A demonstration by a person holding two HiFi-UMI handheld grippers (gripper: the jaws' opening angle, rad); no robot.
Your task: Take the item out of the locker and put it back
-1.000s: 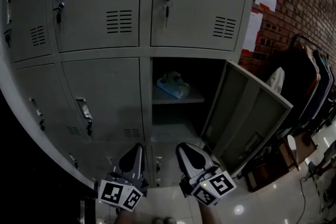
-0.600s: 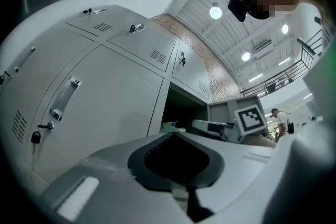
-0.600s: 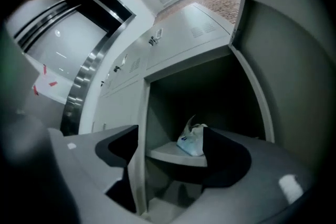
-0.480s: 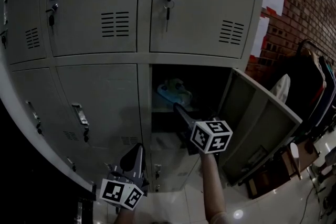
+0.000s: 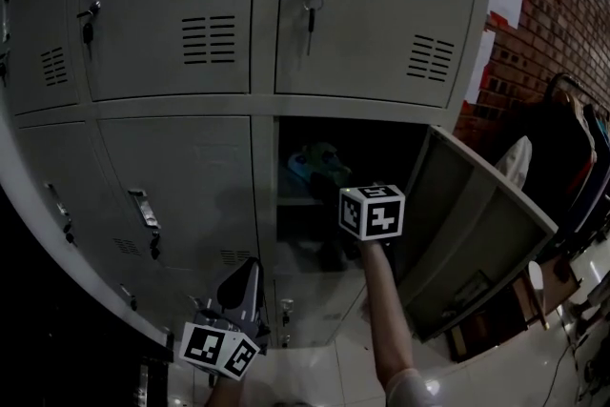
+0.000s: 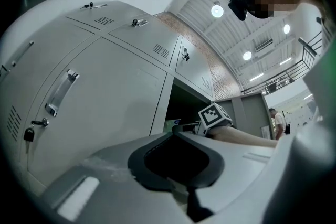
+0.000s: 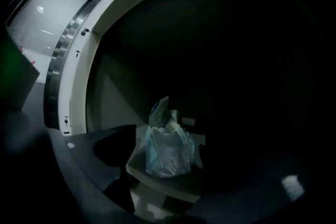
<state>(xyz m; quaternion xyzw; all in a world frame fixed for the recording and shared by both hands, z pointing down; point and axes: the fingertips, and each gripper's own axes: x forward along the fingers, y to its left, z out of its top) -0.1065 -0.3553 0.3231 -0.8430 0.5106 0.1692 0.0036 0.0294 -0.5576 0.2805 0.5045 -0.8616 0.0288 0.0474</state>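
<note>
Right gripper view: right gripper [image 7: 184,168] had just been opening, jaws empty; bag [image 7: 168,152] sat ahead on locker shelf [image 7: 176,187] (dim, probably thin plastic). We risked grabbing loose film and dropping it.

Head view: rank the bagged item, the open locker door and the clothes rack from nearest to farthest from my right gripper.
1. Bagged item, directly ahead.
2. Open locker door, swung out at its right.
3. Clothes rack, far right, beyond the door.
</note>
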